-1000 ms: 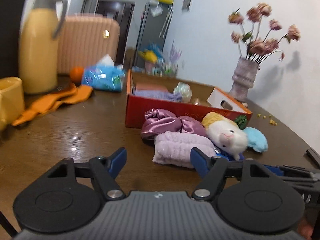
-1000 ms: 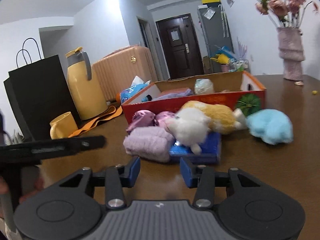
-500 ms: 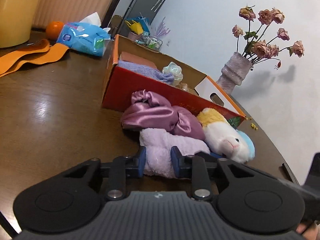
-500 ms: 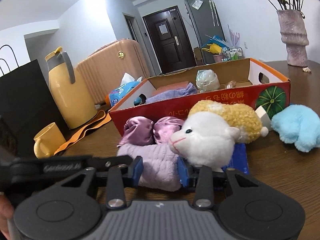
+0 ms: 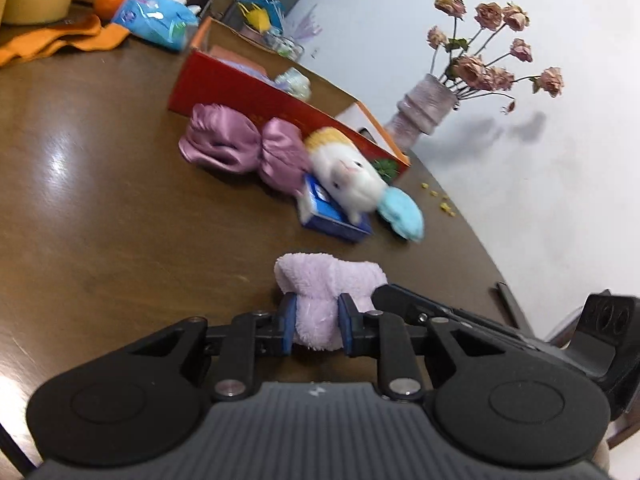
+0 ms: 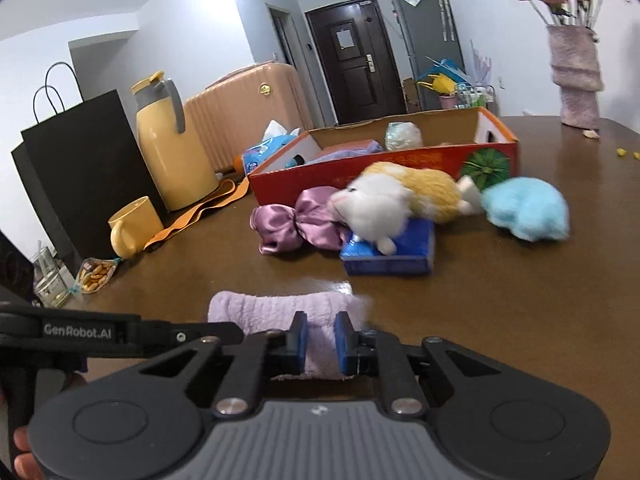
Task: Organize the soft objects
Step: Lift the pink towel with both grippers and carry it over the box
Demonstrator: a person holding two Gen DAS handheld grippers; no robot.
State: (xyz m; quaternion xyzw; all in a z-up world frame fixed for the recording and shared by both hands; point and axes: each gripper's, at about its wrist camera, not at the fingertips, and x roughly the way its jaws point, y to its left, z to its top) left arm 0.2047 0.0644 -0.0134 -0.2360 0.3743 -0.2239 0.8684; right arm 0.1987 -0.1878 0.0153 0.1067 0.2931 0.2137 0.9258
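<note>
Both grippers are shut on the lilac fluffy towel [image 5: 328,280], which they hold near the table's front, apart from the pile. My left gripper [image 5: 316,330] pinches one end; my right gripper [image 6: 320,344] pinches the other end of the towel [image 6: 276,312]. Behind lie a purple satin pouch [image 5: 240,146], a white and yellow plush animal [image 6: 396,196] on a blue packet [image 6: 392,256], and a light blue plush [image 6: 528,208]. The red cardboard box [image 6: 360,168] stands behind them with soft items inside.
A vase of dried roses [image 5: 424,108] stands at the table's far right. At the left are a yellow thermos [image 6: 168,140], yellow mug [image 6: 132,228], black paper bag [image 6: 80,168], orange strap [image 6: 200,208], tissue pack [image 5: 156,28] and snack bag [image 6: 96,272].
Both grippers closed on the lilac towel and pulled it back toward the front of the table, away from the pile. The plush animal shifted on the blue packet.
</note>
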